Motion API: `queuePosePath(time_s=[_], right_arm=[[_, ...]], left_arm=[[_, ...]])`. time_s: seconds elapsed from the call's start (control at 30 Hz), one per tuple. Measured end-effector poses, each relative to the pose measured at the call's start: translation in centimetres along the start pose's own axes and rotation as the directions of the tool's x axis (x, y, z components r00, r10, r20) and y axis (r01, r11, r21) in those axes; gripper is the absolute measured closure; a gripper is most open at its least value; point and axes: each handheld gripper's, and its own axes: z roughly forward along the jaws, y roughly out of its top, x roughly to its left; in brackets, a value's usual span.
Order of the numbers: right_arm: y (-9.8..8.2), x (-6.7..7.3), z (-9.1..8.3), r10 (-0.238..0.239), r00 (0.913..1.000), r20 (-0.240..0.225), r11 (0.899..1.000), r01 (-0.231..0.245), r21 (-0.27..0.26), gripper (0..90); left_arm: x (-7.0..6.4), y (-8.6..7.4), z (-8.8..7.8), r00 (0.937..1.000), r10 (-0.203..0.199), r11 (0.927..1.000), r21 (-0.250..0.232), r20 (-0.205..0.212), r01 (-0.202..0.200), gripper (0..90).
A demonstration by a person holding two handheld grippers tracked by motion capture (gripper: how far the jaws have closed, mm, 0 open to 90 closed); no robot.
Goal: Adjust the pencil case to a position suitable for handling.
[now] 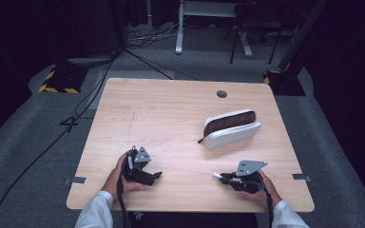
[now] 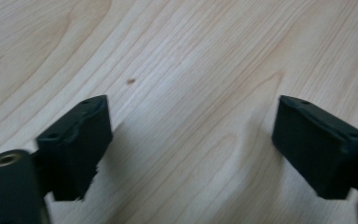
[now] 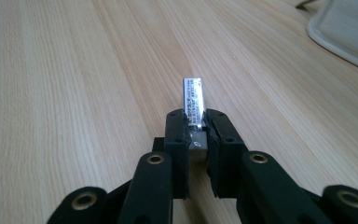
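A small silvery stick with printed lettering [image 3: 194, 100] sits clamped in the right tongs [image 3: 196, 122], just above the desk [image 1: 171, 114] and near its front edge, below the white pouch [image 1: 231, 128]. Well left of the pouch, the left tongs [image 2: 191, 140] stand wide apart, gripping nothing

- Both forearms are wearing white sleeves [image 1: 94, 213].
- The left gripper [image 1: 155, 175] is showing matte black, blocky pads.
- The right gripper [image 1: 217, 176] is showing brass-coloured rivets on black links.
- Grey three-cornered plates are topping each, black cables trailing back.
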Motion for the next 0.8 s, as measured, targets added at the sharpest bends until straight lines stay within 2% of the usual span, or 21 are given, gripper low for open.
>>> queuePosePath(time_s=[0.13,0.27,0.33,0.43,0.57,0.6,0.63,0.7,0.8], right_arm=[[-1.2,-0.7,-1.5,0.027,0.9993,0.027,1.0,-0.027,0.003,79.7],[-2.4,-1.3,-3.0,0.061,0.9963,0.061,0.998,-0.061,0.003,79.8],[-3.1,-1.6,-3.7,0.076,0.9939,0.08,0.997,-0.076,0.003,79.8],[-4.1,-2.1,-4.9,0.111,0.9887,0.101,0.994,-0.111,-0.005,79.8],[-5.4,-2.6,-6.3,0.141,0.9801,0.139,0.99,-0.14,-0.015,79.8],[-5.8,-2.7,-6.7,0.152,0.9773,0.148,0.988,-0.151,-0.019,79.8],[-5.8,-2.7,-6.7,0.152,0.9773,0.148,0.988,-0.151,-0.019,79.8],[-6.5,-3.1,-7.6,0.169,0.9697,0.176,0.986,-0.168,-0.021,79.8],[-6.7,-3.3,-7.9,0.175,0.9664,0.188,0.984,-0.174,-0.022,79.8]], left_arm=[[-0.6,1.4,1.0,0.9994,0.029,0.9996,0.006,0.02,-0.029,17.4],[-1.4,3.2,2.1,0.997,0.057,0.9983,-0.01,0.051,-0.057,18.4],[-1.9,4.4,2.6,0.9951,0.077,0.9967,-0.032,0.062,-0.075,19.0],[-2.7,6.7,3.4,0.9927,0.095,0.9932,-0.074,0.073,-0.09,20.1],[-3.4,10.4,4.5,0.9889,0.115,0.9842,-0.146,0.094,-0.1,22.4],[-3.4,10.4,4.5,0.9889,0.115,0.9842,-0.146,0.094,-0.1,23.5],[-3.7,11.8,4.9,0.9879,0.125,0.9807,-0.163,0.092,-0.109,23.5],[-4.1,13.4,5.3,0.9871,0.131,0.9772,-0.18,0.092,-0.113,24.3],[-4.6,15.6,6.1,0.9859,0.138,0.9726,-0.201,0.094,-0.117,24.3]])
